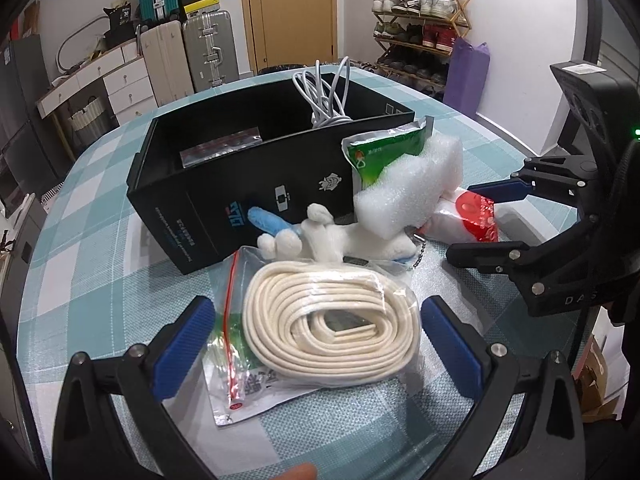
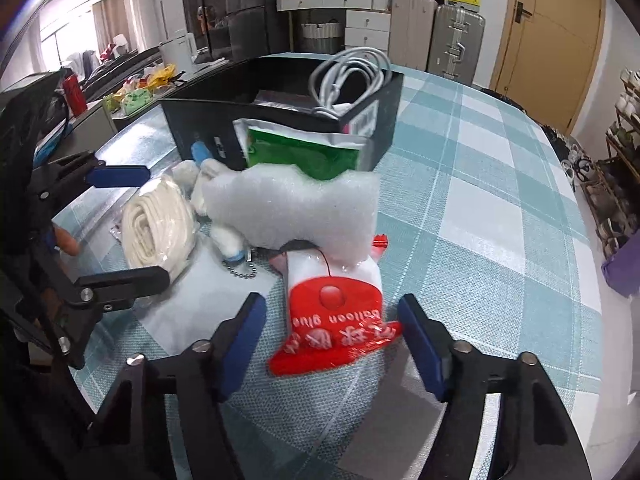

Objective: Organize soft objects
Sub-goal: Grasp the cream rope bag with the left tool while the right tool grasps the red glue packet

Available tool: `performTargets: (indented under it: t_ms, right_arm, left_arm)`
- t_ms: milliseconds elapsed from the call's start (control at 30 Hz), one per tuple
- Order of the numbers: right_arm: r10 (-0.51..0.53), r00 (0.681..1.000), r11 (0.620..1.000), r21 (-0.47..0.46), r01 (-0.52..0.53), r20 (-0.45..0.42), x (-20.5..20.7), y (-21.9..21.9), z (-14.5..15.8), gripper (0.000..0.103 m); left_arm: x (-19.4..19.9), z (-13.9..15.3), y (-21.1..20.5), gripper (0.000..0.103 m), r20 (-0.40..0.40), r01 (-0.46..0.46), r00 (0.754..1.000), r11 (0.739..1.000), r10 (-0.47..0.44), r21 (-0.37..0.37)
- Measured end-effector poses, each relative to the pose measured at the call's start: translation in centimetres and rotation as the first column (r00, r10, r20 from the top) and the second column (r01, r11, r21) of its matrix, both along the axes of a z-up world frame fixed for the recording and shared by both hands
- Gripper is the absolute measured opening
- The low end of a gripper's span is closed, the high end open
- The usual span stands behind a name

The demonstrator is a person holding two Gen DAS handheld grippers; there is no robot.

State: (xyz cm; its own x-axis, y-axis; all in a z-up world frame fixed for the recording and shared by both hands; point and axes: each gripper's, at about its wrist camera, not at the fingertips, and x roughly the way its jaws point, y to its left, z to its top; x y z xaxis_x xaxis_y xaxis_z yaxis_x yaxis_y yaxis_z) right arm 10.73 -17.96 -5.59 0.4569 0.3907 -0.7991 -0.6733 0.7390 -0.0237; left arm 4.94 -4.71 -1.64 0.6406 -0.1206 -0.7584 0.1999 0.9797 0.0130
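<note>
**Both grippers straddling soft items, neither gripping**

Nearest, left gripper [image 1: 316, 344] stands wide astride the bagged cream rope coil [image 1: 332, 328], long axis crosswise. Right gripper [image 2: 330, 346] stands apart around the red-and-white balloon-glue packet [image 2: 334, 320], pointing away. Beyond: white foam block [image 2: 292, 212], plush toy [image 1: 316, 236] partly hidden, black box [image 1: 224, 200].

Checked table [image 1: 100, 208] under black box [image 1: 224, 184], bagged rope [image 1: 332, 328], red packet [image 2: 336, 320].
</note>
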Motion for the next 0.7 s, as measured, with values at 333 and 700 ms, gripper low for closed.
performTargets:
  t_ms: [333, 700]
  right_arm:
    - [0.059, 0.998, 0.998, -0.007, -0.059, 0.0, -1.0, 0.4, 0.2, 0.054]
    - [0.134, 0.99, 0.991, 0.005, -0.134, 0.034, -2.7, 0.8, 1.4, 0.051]
  left_arm:
    - [0.4, -0.4, -0.5, 0.099, -0.001, 0.001, 1.0, 0.999, -0.001, 0.033]
    - [-0.5, 0.2, -0.5, 0.064, 0.048, 0.022, 0.999, 0.999, -0.024, 0.039]
